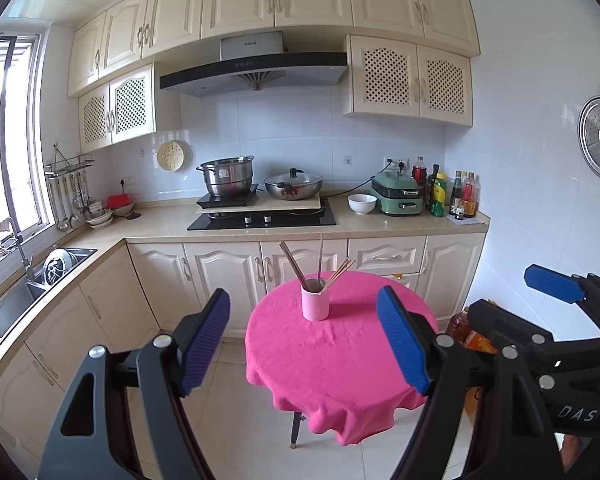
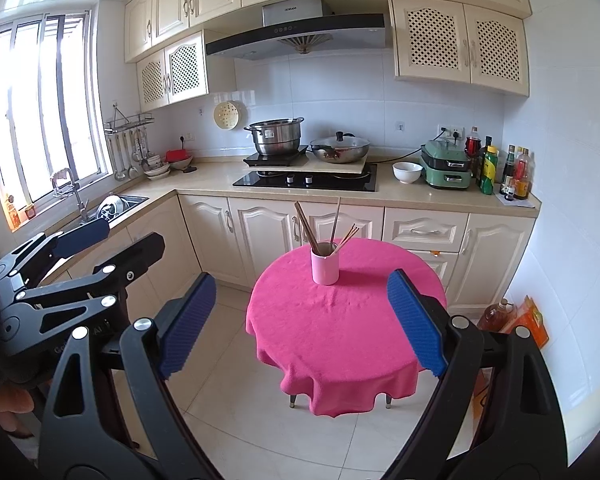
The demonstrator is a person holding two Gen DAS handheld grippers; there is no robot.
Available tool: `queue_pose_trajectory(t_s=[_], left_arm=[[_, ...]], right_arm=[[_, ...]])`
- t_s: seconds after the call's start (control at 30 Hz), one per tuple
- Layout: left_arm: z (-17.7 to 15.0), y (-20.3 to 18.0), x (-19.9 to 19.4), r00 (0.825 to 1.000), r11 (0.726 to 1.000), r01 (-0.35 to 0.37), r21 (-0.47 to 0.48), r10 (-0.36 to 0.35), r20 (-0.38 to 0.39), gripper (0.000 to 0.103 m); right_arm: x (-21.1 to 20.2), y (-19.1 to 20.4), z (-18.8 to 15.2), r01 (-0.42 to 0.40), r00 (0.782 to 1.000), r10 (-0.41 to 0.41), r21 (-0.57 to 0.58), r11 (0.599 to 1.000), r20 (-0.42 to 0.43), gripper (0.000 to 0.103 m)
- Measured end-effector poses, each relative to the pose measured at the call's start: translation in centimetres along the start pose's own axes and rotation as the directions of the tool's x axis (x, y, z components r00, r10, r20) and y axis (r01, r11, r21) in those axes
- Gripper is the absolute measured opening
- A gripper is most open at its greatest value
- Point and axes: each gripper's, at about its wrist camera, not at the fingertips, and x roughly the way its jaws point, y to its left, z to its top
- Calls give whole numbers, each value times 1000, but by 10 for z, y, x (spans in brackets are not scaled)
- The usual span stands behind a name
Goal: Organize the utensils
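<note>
Left gripper (image 1: 304,340) and right gripper (image 2: 302,322): jaws spread wide, nothing held or touched. One pink cup (image 1: 315,299) is seen upright on the pink-clothed round table (image 1: 340,360), several chopsticks (image 1: 296,262) standing inside; exact count unclear.

Black hand-held gripper (image 1: 304,338); blue ribbed pads (image 1: 402,346)

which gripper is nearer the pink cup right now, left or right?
Too close to call. Both the left gripper and the right gripper hang open short of the table, well back from the pink cup, side by side at about the same distance.
</note>
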Motion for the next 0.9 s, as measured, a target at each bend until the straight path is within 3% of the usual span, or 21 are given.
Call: queue_pose_trajectory(t_s=[0.57, 0.9], left_arm=[[-1, 18, 19, 1000, 1000, -7, 7, 7, -12, 75], [-1, 26, 71, 997, 999, -34, 2, 34, -69, 75]], right_arm=[[18, 9, 2, 1, 1000, 0, 12, 1000, -9, 86], [69, -5, 5, -4, 998, 6, 46, 999, -56, 87]])
